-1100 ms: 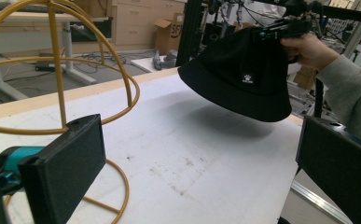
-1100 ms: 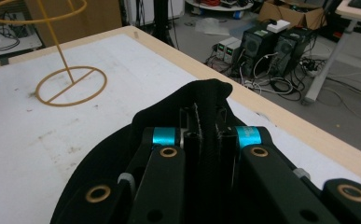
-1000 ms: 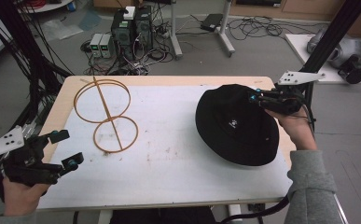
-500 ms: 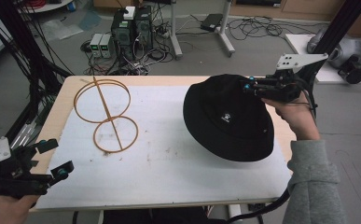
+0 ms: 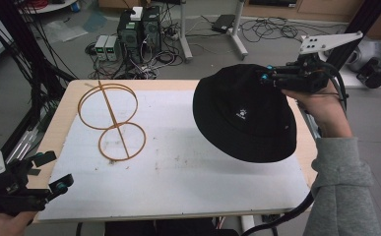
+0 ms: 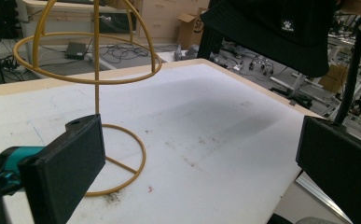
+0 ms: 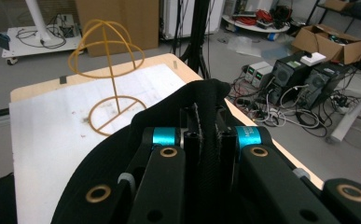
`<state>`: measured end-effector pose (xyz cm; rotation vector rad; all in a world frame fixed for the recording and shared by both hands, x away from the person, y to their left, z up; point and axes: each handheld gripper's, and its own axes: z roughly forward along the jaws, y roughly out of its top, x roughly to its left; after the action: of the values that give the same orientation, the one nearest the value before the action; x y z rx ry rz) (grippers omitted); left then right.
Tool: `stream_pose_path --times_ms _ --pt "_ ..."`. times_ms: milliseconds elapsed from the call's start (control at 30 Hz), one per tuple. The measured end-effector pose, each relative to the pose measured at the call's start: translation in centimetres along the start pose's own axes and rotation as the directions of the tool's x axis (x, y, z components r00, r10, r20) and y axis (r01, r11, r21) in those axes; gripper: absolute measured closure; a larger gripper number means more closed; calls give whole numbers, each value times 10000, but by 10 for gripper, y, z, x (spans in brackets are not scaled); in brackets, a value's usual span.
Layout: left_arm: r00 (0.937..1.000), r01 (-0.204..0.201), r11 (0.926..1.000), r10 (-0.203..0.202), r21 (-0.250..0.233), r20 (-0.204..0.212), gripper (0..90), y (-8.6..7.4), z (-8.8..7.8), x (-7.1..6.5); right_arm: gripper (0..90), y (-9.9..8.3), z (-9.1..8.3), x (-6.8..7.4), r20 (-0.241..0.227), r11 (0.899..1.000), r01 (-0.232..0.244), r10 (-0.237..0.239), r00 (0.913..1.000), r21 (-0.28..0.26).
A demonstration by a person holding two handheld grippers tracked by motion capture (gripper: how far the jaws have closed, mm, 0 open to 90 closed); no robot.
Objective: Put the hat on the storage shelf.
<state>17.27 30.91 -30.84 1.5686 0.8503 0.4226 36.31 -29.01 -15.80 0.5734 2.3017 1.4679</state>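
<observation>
Over the worktop's (image 5: 178, 187) far right corner, the right claw (image 5: 267, 76), clamped on the brim, has lifted the black hat (image 5: 242, 115) clear, likely heading for the wire hat stand (image 5: 111, 120) at far left. Left claw (image 5: 47, 172) gapes empty, pulled back off the near left corner.

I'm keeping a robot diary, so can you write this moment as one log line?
right tongs: shut on black hat, lifted off table | left tongs: open, holding nothing | wire hat stand: bare
</observation>
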Motion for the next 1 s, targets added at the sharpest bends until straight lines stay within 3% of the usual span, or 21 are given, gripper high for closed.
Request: stream_pose_path --times_ms 500,1000 --pt "9997 96 10000 -97 -11 -223 17 -6 -10 -4 862 47 15 9 -165 9987 487 -490 9987 -159" --pt "9990 -31 9998 40 196 -441 17 -12 -20 -17 862 100 68 30 -624 9955 873 -895 9940 -364"
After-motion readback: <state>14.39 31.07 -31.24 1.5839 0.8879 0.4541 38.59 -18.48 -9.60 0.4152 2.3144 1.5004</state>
